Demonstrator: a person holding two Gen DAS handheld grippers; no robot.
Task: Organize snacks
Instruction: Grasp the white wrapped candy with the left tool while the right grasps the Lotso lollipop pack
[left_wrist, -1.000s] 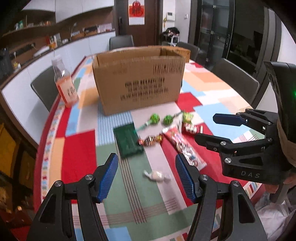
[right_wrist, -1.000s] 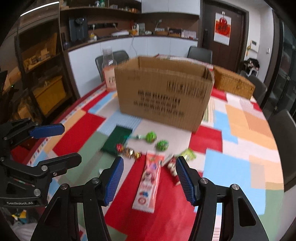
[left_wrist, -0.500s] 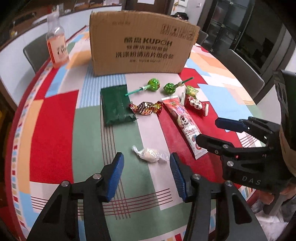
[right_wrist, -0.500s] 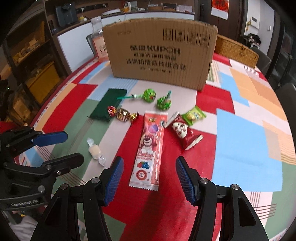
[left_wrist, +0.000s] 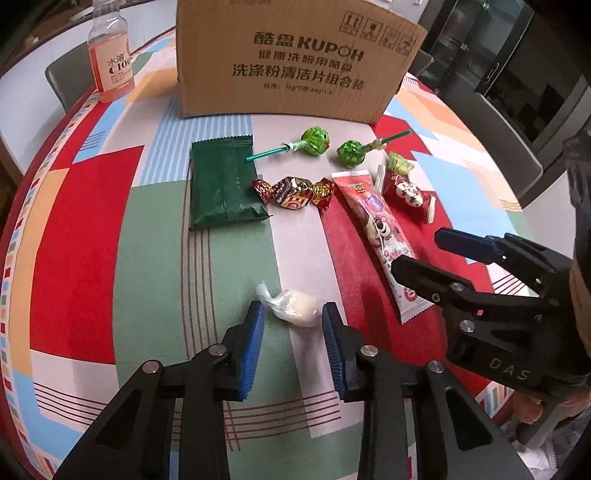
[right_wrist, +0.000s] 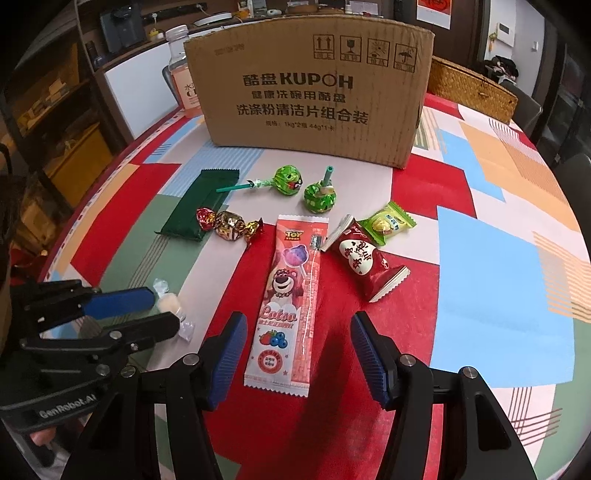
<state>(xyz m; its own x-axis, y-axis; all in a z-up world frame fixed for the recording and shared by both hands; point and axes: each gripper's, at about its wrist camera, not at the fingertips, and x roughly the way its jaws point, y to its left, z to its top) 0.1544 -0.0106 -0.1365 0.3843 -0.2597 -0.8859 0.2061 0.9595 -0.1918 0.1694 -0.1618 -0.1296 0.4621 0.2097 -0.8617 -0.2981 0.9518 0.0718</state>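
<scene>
Snacks lie on a patchwork tablecloth in front of a cardboard box (left_wrist: 295, 59). My left gripper (left_wrist: 291, 321) is open, its blue pads on either side of a white wrapped candy (left_wrist: 295, 306), also seen in the right wrist view (right_wrist: 170, 304). My right gripper (right_wrist: 295, 332) is open, low over the near end of a pink Lotso lollipop packet (right_wrist: 291, 291). A dark green packet (left_wrist: 221, 184), a red-gold candy (left_wrist: 291, 190), two green lollipops (left_wrist: 314, 142), a red packet (right_wrist: 362, 258) and a small green candy (right_wrist: 386, 221) lie further back.
An orange drink bottle (left_wrist: 110, 51) stands left of the box. A wicker basket (right_wrist: 469, 88) sits behind the box on the right. Chairs ring the table. The table's near edge runs just below both grippers.
Both grippers have dropped down and moved forward to the snacks. The left jaws have narrowed around the white candy. The right jaws stay wide open.
</scene>
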